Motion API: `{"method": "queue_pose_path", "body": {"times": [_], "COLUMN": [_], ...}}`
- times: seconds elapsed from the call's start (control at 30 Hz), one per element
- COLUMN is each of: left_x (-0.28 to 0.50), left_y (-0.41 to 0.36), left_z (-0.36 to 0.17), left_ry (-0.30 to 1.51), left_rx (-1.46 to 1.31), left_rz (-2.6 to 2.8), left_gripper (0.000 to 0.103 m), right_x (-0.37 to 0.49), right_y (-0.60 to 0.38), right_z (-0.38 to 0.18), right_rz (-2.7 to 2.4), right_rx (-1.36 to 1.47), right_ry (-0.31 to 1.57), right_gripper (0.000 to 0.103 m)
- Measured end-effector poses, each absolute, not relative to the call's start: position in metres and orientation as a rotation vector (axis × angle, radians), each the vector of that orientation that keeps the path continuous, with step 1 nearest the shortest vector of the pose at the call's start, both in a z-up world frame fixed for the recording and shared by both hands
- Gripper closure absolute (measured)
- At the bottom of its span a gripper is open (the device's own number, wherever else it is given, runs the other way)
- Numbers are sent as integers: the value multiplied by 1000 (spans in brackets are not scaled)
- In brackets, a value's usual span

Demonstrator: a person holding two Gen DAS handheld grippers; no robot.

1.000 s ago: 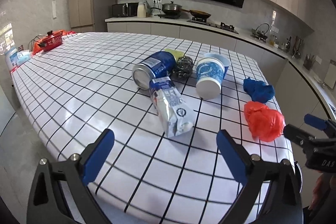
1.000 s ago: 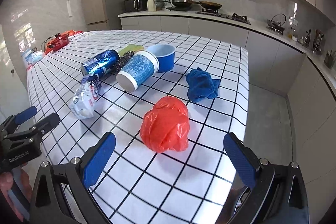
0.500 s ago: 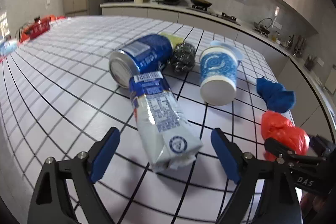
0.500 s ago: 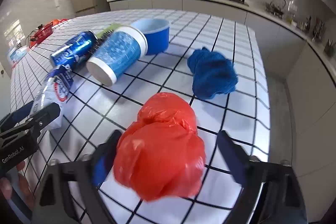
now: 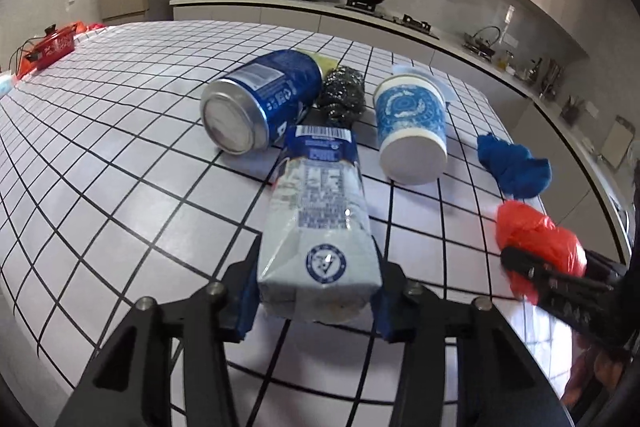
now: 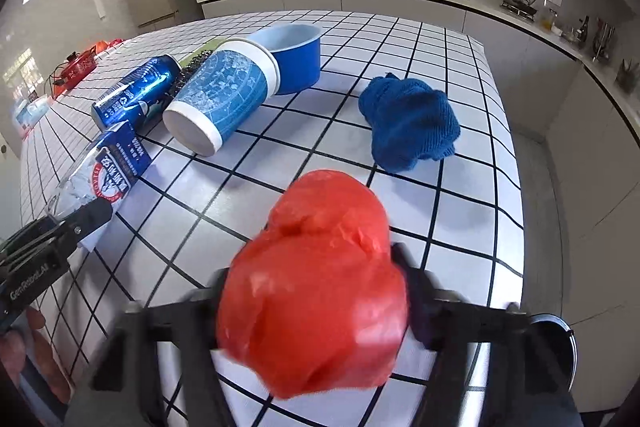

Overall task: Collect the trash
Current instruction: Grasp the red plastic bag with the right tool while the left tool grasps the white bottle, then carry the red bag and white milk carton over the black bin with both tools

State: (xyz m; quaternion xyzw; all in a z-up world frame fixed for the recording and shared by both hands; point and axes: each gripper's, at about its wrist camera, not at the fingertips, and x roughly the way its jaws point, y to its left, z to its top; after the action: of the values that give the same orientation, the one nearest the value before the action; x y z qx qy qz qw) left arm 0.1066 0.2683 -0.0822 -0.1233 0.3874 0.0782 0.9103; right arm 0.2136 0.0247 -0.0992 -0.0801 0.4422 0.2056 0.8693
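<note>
My left gripper [image 5: 316,301] is shut on the near end of a crushed white and blue milk carton [image 5: 318,211] that lies on the checked table [image 5: 120,163]. My right gripper [image 6: 314,301] is shut on a crumpled red plastic bag [image 6: 316,287] near the table's front edge. The carton [image 6: 104,171] and the left gripper also show at the left of the right wrist view. The bag [image 5: 536,239] and the right gripper show at the right of the left wrist view.
Behind the carton lie a blue can [image 5: 260,99], a steel scourer [image 5: 344,93] and a blue-patterned paper cup [image 5: 412,131]. A blue bowl [image 6: 292,55] and a blue cloth [image 6: 412,123] sit further right. A black bin [image 6: 556,351] stands below the table edge.
Both grippers have moved forward and down and closed: the left on the milk carton, the right on the red bag.
</note>
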Motion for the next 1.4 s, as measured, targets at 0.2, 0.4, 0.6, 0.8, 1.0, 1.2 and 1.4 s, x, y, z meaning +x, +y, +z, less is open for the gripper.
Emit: {"method": "queue_pose_path", "body": {"times": [0.2,0.4,0.6,0.8,1.0,1.2,1.4], "left_x": [101,91,78,64,47,38,33], "left_y": [263,252,235,210,179,141,98], "left_z": [-76,-65,-51,-36,-24,-18,-15], "left_ry": [779,763,747,727,713,707,709], "left_rx": [-241,-233,-212,-191,-159,-135,-109], "left_rz": [140,115,88,56,15,-44,-108], "left_gripper": [57,57,57,57,57,57,57], "right_x": [211,202,185,165,144,125,113], "right_y": [18,11,-8,-38,-70,-112,-160], "right_z": [-90,-74,-55,-41,-29,-21,-12], "right_rz": [446,459,469,463,443,425,385], "right_rx": [-136,-129,-128,-124,-112,-95,-75], "right_ry": [906,876,848,826,810,792,775], "right_gripper": [60,60,60,60,60,60,60]}}
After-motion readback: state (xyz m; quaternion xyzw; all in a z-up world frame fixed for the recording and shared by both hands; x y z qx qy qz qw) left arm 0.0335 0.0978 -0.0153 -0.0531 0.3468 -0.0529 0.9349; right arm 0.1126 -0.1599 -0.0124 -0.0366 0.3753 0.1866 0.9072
